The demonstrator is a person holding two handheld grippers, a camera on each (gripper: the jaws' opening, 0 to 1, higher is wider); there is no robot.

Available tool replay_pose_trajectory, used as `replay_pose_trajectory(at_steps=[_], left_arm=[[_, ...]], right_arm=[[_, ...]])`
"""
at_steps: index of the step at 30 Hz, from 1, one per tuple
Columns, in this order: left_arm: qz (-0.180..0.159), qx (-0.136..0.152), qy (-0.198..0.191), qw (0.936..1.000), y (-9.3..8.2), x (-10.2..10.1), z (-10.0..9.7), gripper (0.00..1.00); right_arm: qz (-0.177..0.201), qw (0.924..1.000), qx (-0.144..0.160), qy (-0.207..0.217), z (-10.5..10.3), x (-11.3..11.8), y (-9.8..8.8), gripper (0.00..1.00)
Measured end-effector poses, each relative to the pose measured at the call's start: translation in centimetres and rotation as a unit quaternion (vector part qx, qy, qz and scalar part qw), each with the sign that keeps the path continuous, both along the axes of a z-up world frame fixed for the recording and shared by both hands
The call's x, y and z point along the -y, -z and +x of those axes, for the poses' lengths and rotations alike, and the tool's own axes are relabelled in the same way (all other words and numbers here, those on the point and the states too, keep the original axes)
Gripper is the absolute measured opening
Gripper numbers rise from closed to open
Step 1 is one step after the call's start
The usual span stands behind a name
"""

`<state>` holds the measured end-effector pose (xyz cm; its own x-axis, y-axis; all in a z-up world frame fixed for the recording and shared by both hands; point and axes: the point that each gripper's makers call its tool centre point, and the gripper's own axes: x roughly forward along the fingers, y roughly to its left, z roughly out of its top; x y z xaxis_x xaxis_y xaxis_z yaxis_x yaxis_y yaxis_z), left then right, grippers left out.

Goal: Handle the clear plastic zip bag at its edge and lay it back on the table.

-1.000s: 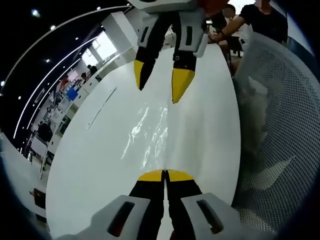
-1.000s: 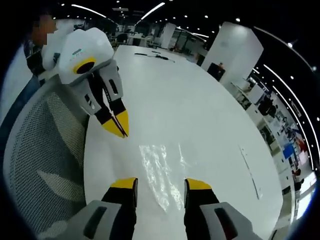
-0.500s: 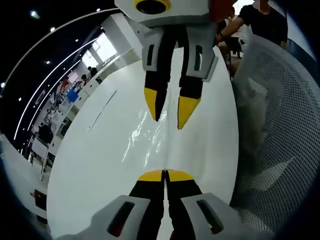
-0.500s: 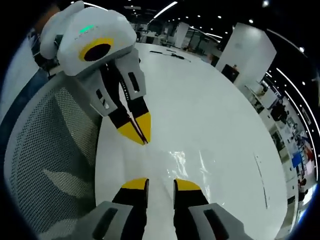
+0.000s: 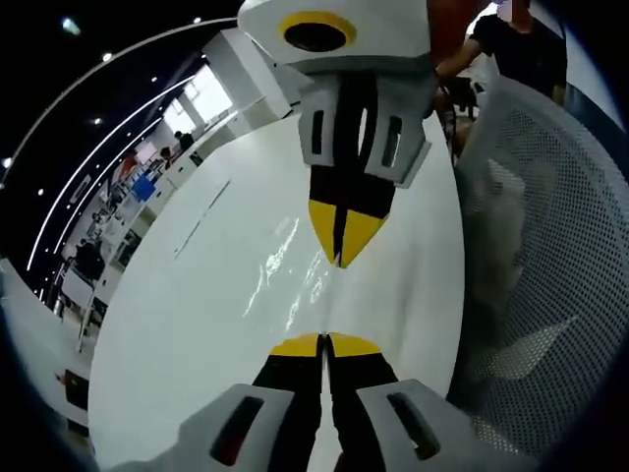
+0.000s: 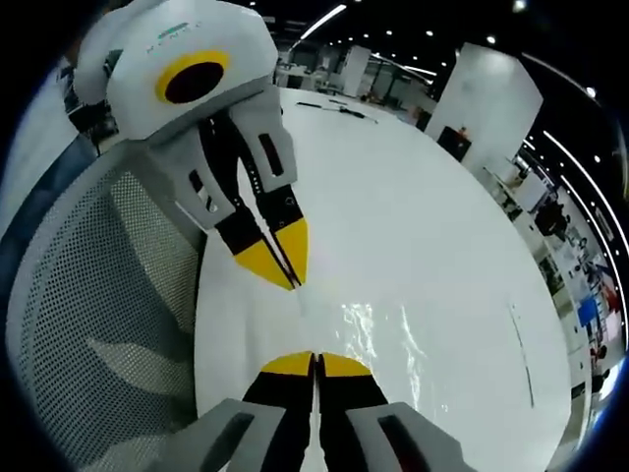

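In the left gripper view, the left gripper (image 5: 323,343) rises from the bottom with its yellow-tipped jaws pressed together, no gap between them. The tips sit at the near edge of the clear plastic zip bag (image 5: 290,270), which lies flat on the white table (image 5: 187,305) and shows mostly as wrinkled glare; whether a fold of film is pinched between the jaws cannot be told. Facing it from the far side, the right gripper (image 5: 341,258) points down at the bag's far edge, its jaws also together, tips meeting in a single point. To the right, just beside the table edge, stands a white mesh chair back (image 5: 531,256). A thin dark strip (image 5: 201,214) lies on the table to the left, well apart from the bag. Far right, a person in a dark shirt (image 5: 511,49) is at the table's far end.

In the right gripper view, the right gripper (image 6: 315,360) has its jaws closed at the bag's (image 6: 393,329) left edge. The left gripper (image 6: 288,278) comes in from the upper left, jaws shut, its tips near the right gripper's. The mesh chair back (image 6: 108,285) is on the left, and the table (image 6: 393,226) stretches away to the far side.
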<state>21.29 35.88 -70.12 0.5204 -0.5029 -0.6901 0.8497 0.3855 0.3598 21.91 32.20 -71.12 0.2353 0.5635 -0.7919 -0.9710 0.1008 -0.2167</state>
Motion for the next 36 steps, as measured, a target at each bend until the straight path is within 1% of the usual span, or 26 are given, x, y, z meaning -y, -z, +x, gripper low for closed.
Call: replay_pose_trajectory(at_steps=[3,6,15,20,23,27,31,32,36], left_arm=[[0.001,0.001,-0.002,1.0000,-0.06,-0.22,0.05,0.03],[0.007,0.002,-0.002,1.0000,0.03,-0.51,0.07,0.04],[0.009,0.002,-0.007,0.9999,0.21,-0.82,0.27,0.00],[0.010,0.000,-0.002,0.9999,0.43,-0.73,0.18,0.00],[0.014,0.003,0.002,0.9999,0.53,-0.65,0.08,0.00],[0.013,-0.002,0.002,0.9999,0.63,-0.57,-0.15,0.00],[0.003,-0.005,-0.005,1.0000,0.62,-0.48,-0.25,0.00],[0.000,-0.009,-0.006,0.9999,0.58,-0.38,-0.35,0.00],[0.009,-0.010,0.005,0.9999,0.63,-0.06,-0.58,0.00]], right_arm=[[0.000,1.0000,-0.002,-0.001,-0.16,-0.08,0.15,0.00],[-0.002,1.0000,-0.001,-0.005,-0.33,-0.12,0.17,0.00],[-0.004,1.0000,-0.002,-0.006,-0.58,0.05,0.08,0.00],[-0.003,1.0000,-0.001,-0.003,-0.57,0.05,-0.02,0.00],[-0.002,1.0000,-0.003,0.001,-0.57,0.08,-0.02,0.00],[-0.004,0.9999,-0.007,0.007,-0.66,0.19,0.26,0.00],[-0.002,0.9998,-0.016,0.013,-0.91,0.18,0.52,0.00],[0.002,0.9998,-0.014,0.016,-0.78,0.19,0.45,0.00],[0.008,0.9995,-0.014,0.028,-0.58,0.39,0.40,0.04]])
